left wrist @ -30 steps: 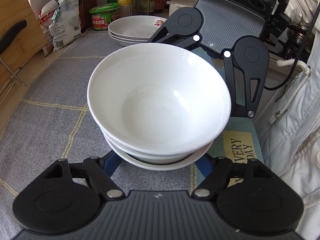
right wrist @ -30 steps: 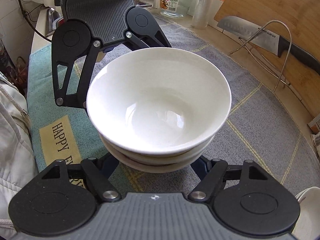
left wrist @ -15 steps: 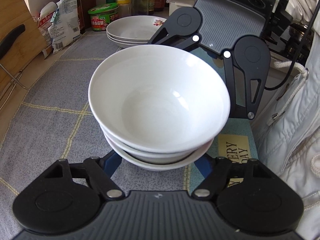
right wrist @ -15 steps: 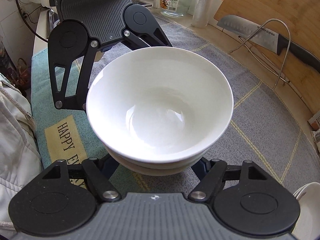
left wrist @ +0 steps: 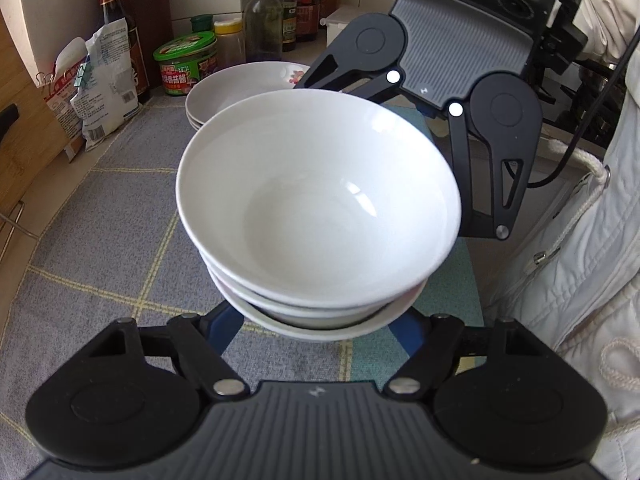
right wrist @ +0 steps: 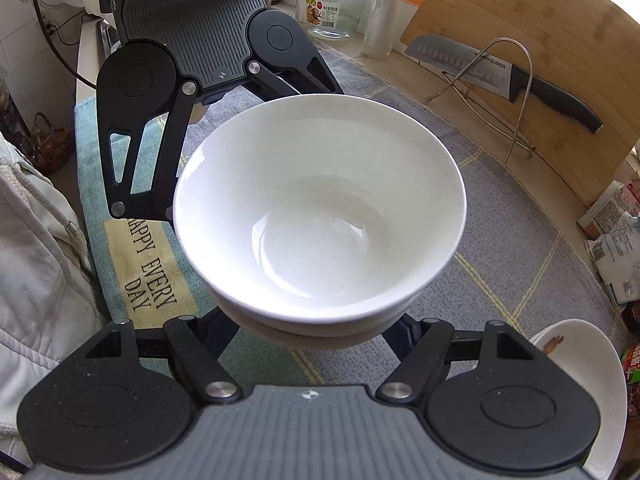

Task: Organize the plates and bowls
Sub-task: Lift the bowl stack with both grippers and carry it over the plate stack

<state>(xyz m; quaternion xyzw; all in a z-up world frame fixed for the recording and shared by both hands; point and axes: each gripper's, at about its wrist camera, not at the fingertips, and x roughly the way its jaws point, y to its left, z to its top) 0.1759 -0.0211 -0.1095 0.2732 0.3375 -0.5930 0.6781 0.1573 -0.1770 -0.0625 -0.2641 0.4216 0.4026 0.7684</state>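
White stacked bowls (left wrist: 320,216) in the grasp of both grippers' fingers (left wrist: 224,328).

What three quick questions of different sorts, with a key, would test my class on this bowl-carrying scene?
1. True or false: the left gripper alone holds the stack of white bowls.
2. What rests on the wire rack in front of the wooden cutting board? A) a knife B) a ladle C) a whisk
3. Fill in: beyond the bowls, in the left wrist view, a stack of ___ stands on the mat.

Key: 1 false, the right gripper grips it too. 2 A, the knife. 3 plates.
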